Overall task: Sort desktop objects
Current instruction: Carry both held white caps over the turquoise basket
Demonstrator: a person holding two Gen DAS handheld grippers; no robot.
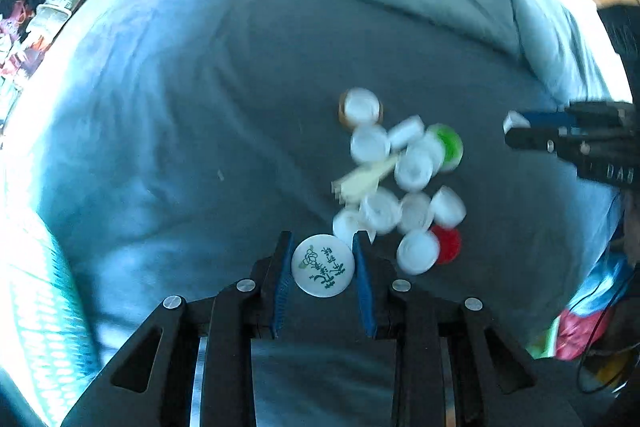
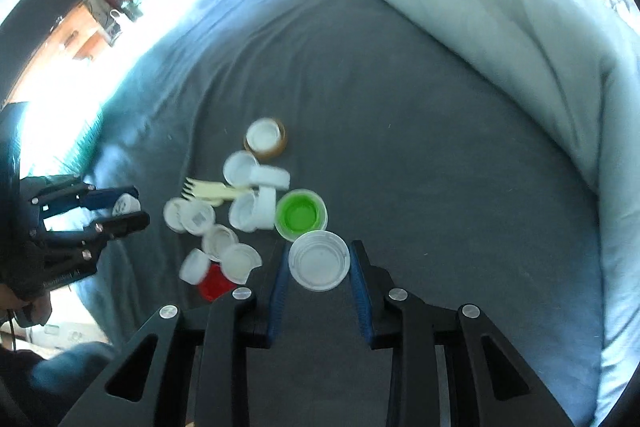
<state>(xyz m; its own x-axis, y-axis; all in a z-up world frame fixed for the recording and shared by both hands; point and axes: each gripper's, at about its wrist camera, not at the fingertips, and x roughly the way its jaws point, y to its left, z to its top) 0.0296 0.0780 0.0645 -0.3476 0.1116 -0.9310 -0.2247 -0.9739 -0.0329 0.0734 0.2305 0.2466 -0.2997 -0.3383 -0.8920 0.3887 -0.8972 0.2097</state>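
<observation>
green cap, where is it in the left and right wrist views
Left wrist: green cap right of centre, at the pile's right edge.
Right wrist: green cap near centre, just above the right tongs.
Shared landmark: the fork lying in the pile.

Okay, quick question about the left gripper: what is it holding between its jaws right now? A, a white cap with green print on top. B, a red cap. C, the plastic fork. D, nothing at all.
A: the left gripper has its blue jaws closed on the white printed cap, while the red cap and the plastic fork lie in the pile on the grey sheet.
</observation>
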